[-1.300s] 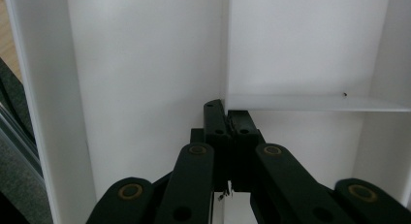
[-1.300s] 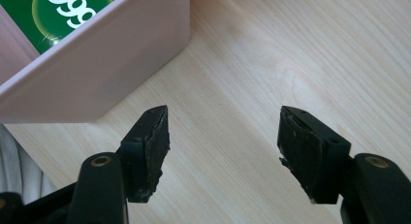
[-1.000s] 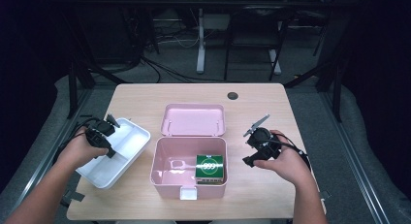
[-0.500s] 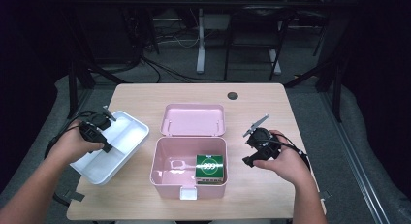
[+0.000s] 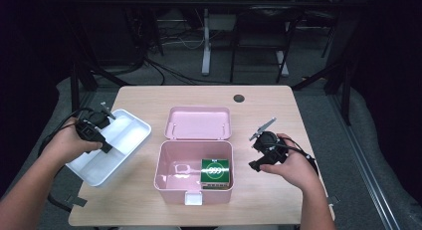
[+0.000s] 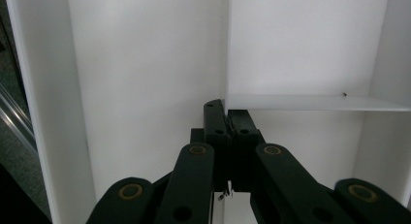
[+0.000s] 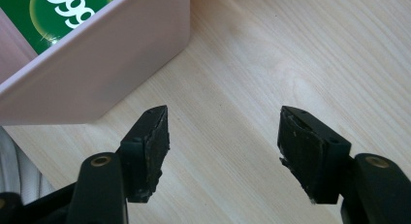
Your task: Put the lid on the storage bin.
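Lifting one edge of the white tray [image 5: 107, 148] at the table's left, the left gripper [image 5: 93, 129] has its jaws clamped tight on the thin divider wall inside it, seen close up in the left gripper view [image 6: 310, 102]. The tray looks like smooth, glossy plastic, rectangular with partitioned compartments, and it sits tilted just beside the pink box [image 5: 194, 176], not yet placed in it; that seems to be what remains. The box is open, its rounded lid [image 5: 199, 123] laid back, with a green carton [image 5: 215, 171] already inside. Right of the box, the right gripper [image 5: 263, 135] hovers over the pale wood-grain table [image 5: 278, 100], its jaws spread apart and empty.
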{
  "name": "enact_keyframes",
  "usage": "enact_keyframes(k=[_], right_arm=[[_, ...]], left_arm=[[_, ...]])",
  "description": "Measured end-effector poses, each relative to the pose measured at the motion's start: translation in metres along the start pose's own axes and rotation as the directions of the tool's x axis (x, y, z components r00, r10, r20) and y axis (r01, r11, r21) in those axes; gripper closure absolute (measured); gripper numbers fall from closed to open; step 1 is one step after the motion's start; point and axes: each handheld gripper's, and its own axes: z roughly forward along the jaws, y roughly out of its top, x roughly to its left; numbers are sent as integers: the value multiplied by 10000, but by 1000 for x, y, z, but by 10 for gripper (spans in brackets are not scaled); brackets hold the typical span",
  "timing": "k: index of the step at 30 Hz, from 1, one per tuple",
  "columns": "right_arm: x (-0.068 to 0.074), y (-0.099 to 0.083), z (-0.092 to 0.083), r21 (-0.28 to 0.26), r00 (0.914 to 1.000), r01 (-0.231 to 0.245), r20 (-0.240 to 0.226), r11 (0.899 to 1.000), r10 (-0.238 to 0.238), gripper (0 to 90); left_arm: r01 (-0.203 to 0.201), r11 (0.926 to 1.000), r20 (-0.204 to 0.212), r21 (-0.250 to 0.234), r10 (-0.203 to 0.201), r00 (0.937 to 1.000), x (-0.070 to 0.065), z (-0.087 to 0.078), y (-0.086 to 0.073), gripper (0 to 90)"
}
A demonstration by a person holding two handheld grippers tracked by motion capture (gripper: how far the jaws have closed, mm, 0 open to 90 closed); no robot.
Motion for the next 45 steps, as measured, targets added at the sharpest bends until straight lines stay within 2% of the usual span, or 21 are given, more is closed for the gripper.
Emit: enact_keyframes(k=[2,7,11,16,22,27,30,31,32,35,38,40,42,43,45], right_arm=[[0,1,0,133,10000,31,-11,9999,-31,356],[0,0,1,32,10000,17,24,10000,-17,356],[0,0,1,27,10000,-3,12,10000,3,356],[0,0,2,16,10000,-34,-18,10000,34,356],[-1,0,4,23,10000,-35,-36,10000,35,356],[-1,0,5,81,10000,-27,-7,10000,27,355],[-1,0,5,70,10000,-42,-10,10000,42,356],[-1,0,5,70,10000,-43,-5,10000,43,355],[-1,0,5,71,10000,-55,-6,10000,55,356],[-1,0,5,92,10000,-54,-14,9999,54,355],[-1,0,6,94,10000,-62,19,9999,61,356],[-2,0,6,92,10000,-64,14,9999,64,355],[-2,-1,7,96,10000,-73,14,9999,73,355],[-2,0,6,226,10000,-71,-17,9997,71,355],[-1,0,7,161,10000,-88,13,9998,87,355]], left_arm=[[-55,10000,-20,63,55,10000,-1,-1,1,891],[-273,9996,18,-8,273,9996,-7,-4,5,891],[-728,9973,-30,38,728,9973,-13,-4,10,891],[-1353,9908,-43,-5,1353,9908,-23,-4,17,891],[-2105,9776,32,-30,2105,9776,-37,-2,26,891],[-2795,9602,-107,-24,2794,9601,-52,-2,33,891],[-3245,9458,-173,-71,3244,9458,-60,-3,36,891],[-3442,9389,-235,-64,3440,9387,-64,-4,38,891],[-3539,9352,-249,-93,3536,9351,-67,-4,39,891],[-4018,9157,-215,102,4019,9154,-74,-5,42,891],[-4291,9032,-217,104,4292,9029,-81,-4,45,891],[-4505,8927,-193,126,4507,8925,-85,-5,47,891],[-4611,8872,-170,143,4613,8871,-89,-5,48,891],[-4749,8799,-211,173,4752,8796,-90,-5,49,891],[-4944,8690,-295,201,4948,8685,-93,-6,51,891]])
